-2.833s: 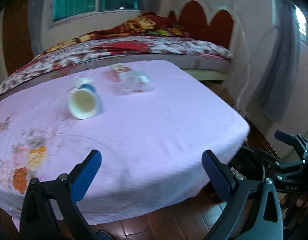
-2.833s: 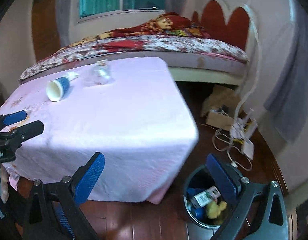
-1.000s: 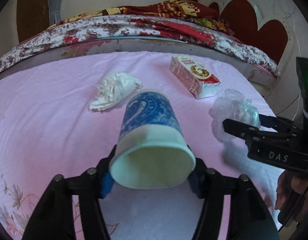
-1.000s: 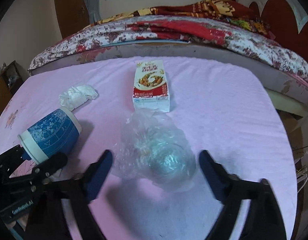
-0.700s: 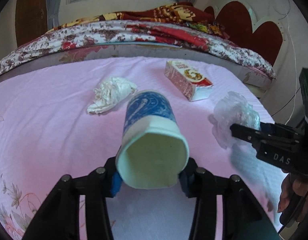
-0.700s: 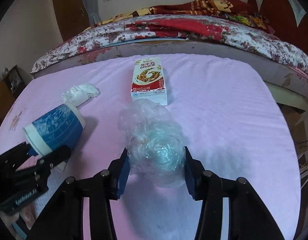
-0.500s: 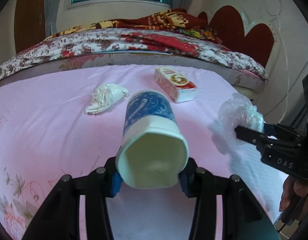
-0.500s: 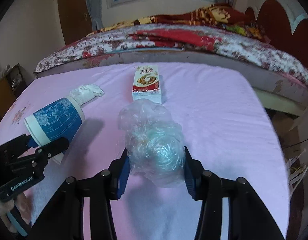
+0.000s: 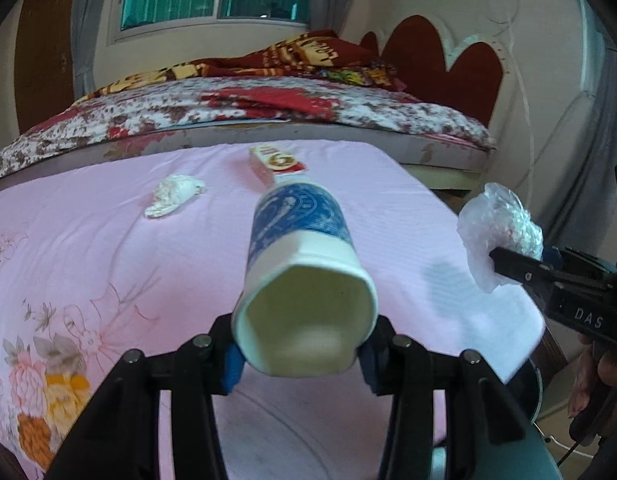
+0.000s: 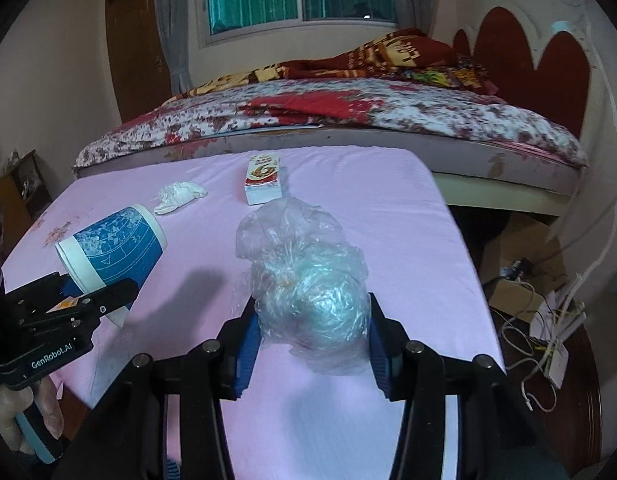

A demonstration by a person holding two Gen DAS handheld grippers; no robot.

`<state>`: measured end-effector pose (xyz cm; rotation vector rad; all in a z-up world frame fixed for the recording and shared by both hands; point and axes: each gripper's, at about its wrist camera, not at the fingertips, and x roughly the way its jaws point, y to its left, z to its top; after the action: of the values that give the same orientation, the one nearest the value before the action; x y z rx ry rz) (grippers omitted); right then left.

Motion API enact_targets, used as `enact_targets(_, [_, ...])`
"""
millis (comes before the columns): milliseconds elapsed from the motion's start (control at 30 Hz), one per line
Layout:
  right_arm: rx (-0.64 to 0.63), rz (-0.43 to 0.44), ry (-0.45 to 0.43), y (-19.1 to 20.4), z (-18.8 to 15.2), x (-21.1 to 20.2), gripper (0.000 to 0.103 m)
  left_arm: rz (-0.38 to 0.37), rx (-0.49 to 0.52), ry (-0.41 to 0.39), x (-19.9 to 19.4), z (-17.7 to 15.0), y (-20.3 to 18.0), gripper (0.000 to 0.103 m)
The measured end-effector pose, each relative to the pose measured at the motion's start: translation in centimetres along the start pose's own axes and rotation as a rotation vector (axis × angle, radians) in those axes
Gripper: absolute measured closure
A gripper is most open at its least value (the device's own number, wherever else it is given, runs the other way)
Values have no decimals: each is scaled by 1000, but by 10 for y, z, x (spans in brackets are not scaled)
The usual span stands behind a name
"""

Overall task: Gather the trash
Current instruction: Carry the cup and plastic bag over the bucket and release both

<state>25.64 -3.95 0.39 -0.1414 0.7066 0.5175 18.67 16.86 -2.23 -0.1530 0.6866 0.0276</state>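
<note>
- Paper cup [image 9: 300, 264]: blue and white, grasped on its side in my left gripper [image 9: 300, 356]; the jaws are clenched on its open rim, which is squashed out of round and faces the camera. In the right wrist view the cup [image 10: 112, 248] hangs above the pink cloth, clear of the desk [image 10: 388, 208].
- Plastic bag [image 10: 308, 292]: a crumpled clear wad, grasped in my right gripper [image 10: 308, 344]; the jaws are clenched on its lower part, and the rest bulges up and forward. In the left wrist view the bag [image 9: 500, 232] sits off the desk's right edge.
- Carton [image 10: 264, 180]: a small red-and-white box lying flat on the desk, far side, beyond the bag. In the left wrist view the carton [image 9: 276, 162] shows just behind the cup's base.
- Crumpled tissue [image 10: 178, 196]: white, lying on the desk left of the carton and apart from it.
- Desk: covered in a pink cloth with a flower print at the near left corner [image 9: 48, 384].
- Bed [image 10: 348, 120]: just behind the desk, with a red floral quilt and a red heart-shaped headboard [image 10: 528, 60].
- Cables and adapters [image 10: 548, 320]: on the floor to the desk's right.
</note>
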Motion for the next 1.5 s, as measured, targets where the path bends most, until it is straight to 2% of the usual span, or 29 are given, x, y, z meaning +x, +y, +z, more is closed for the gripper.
enact_targets(367, [48, -92, -51, -43, -47, -94, 53, -78, 80, -16, -29, -17, -61, 56])
enact_targets(700, [105, -168, -83, -91, -82, -149, 53, -144, 155, -11, -37, -26, -118, 56])
enact_targets(900, [186, -204, -84, -125, -110, -165, 53, -184, 215, 4, -34, -34, -151, 56])
enact_targets(1133, [233, -225, -92, -150, -124, -180, 53, -230, 257, 28, -30, -44, -185, 56])
enact_targets(1333, [252, -254, -59, -166, -141, -178, 53, -291, 304, 60, -26, -54, -215, 56])
enact_targets(1500, [297, -288, 2, -192, -173, -175, 53, -359, 359, 100, -20, -72, -245, 56])
